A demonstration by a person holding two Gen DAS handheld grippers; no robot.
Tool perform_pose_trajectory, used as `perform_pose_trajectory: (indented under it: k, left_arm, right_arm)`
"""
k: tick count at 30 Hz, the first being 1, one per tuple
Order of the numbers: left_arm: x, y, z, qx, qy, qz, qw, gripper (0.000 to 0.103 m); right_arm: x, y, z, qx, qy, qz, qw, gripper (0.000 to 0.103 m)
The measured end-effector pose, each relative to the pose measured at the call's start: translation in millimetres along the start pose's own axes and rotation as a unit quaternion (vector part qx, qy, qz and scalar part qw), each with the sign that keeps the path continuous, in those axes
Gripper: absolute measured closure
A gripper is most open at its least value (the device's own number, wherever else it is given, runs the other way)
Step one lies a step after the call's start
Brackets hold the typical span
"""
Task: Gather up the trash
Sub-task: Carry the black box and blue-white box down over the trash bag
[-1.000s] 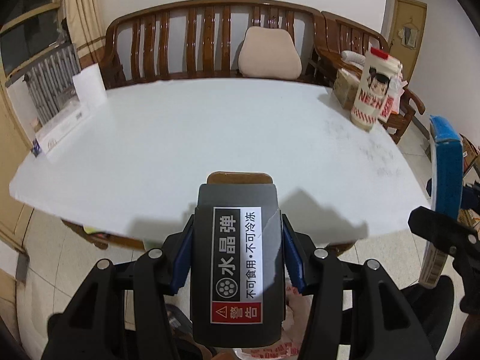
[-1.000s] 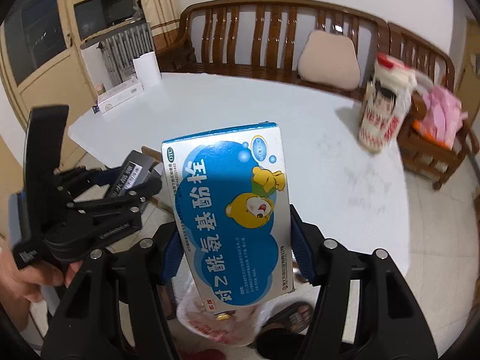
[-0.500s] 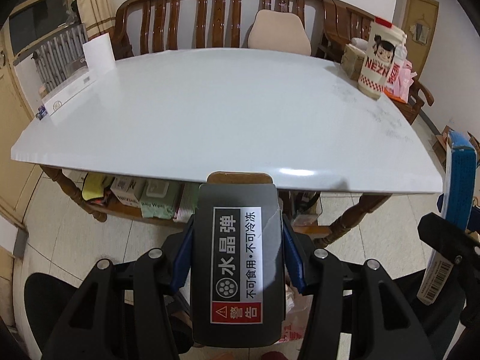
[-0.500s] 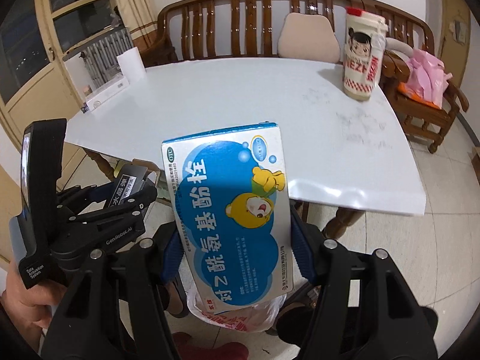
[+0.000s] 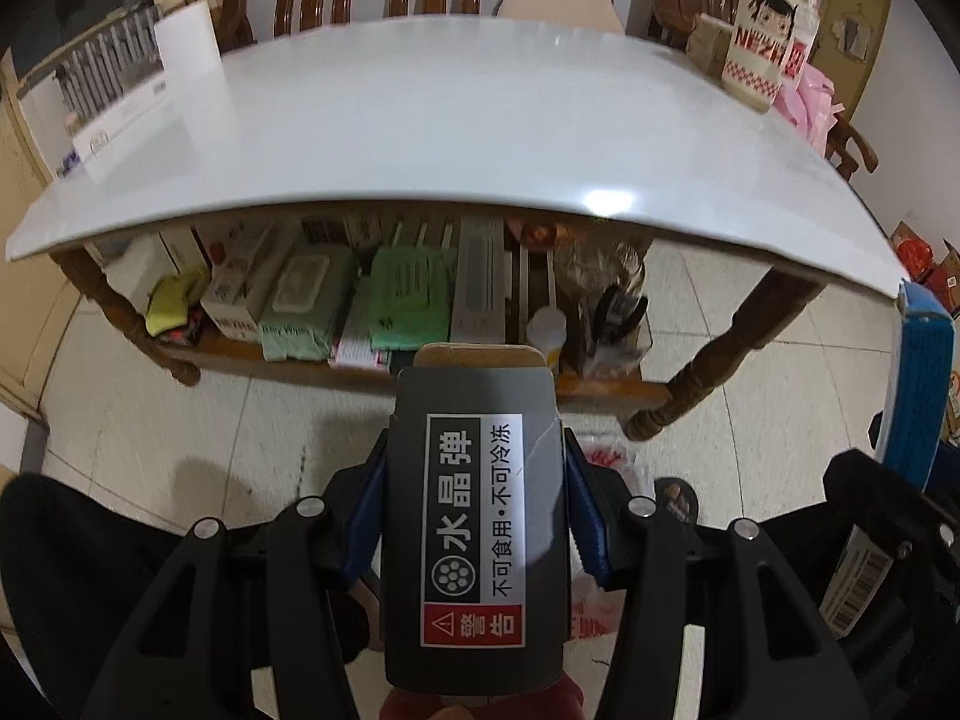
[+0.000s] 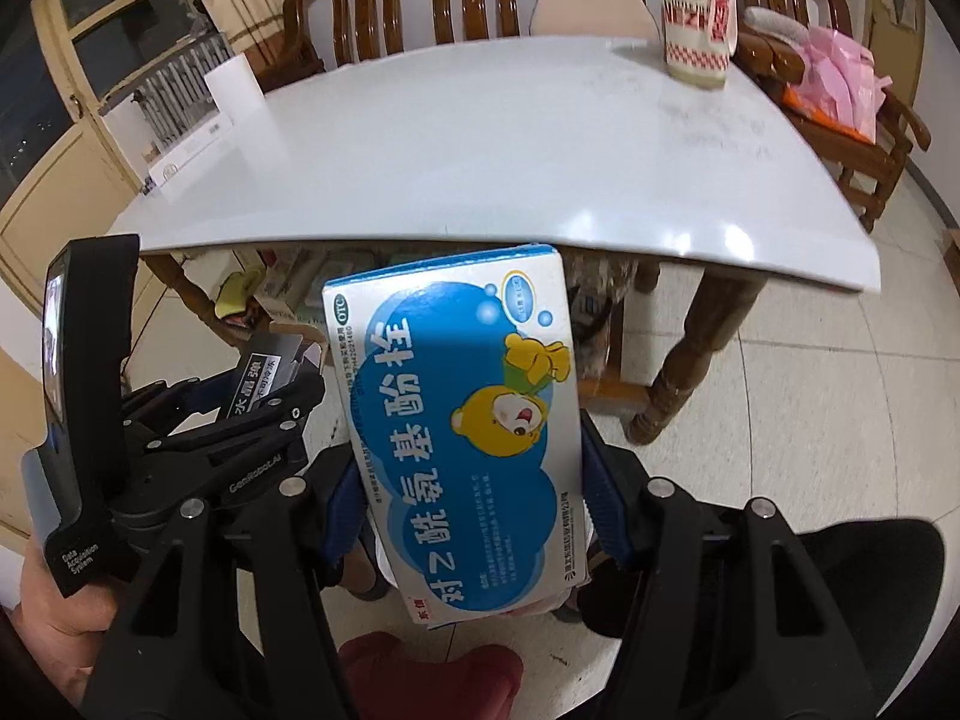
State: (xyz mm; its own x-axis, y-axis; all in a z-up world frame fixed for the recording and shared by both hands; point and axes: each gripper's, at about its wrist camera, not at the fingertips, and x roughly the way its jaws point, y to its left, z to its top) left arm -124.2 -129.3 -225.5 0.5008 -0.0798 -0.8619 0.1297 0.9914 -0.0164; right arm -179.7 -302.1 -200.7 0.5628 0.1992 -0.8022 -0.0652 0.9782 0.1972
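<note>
In the left wrist view the left gripper [image 5: 474, 516] pinches a dark grey cardboard box with a white Chinese label [image 5: 474, 528] before the glossy white table [image 5: 480, 132], while the right wrist view shows the right gripper [image 6: 465, 480] clamping a flat blue-and-white medicine carton with a cartoon bear [image 6: 462, 426] above the pale tiled floor [image 6: 810, 420]

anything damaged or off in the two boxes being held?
The dark grey box in the left gripper has a crease or tear across its white label's right edge, and its top flap stands open. The blue medicine box in the right gripper sits tilted between the jaws. Nothing spilled.
</note>
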Motion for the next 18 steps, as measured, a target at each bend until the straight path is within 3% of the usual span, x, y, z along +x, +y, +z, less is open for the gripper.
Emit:
perform_pose_trajectory:
  k: [18]
  left_arm:
    - [93,-8,-41,0.01,0.085,0.007,0.9963,0.052]
  right_arm:
    - [95,-20,-32,0.037,0.106,-0.031,0.993,0.043]
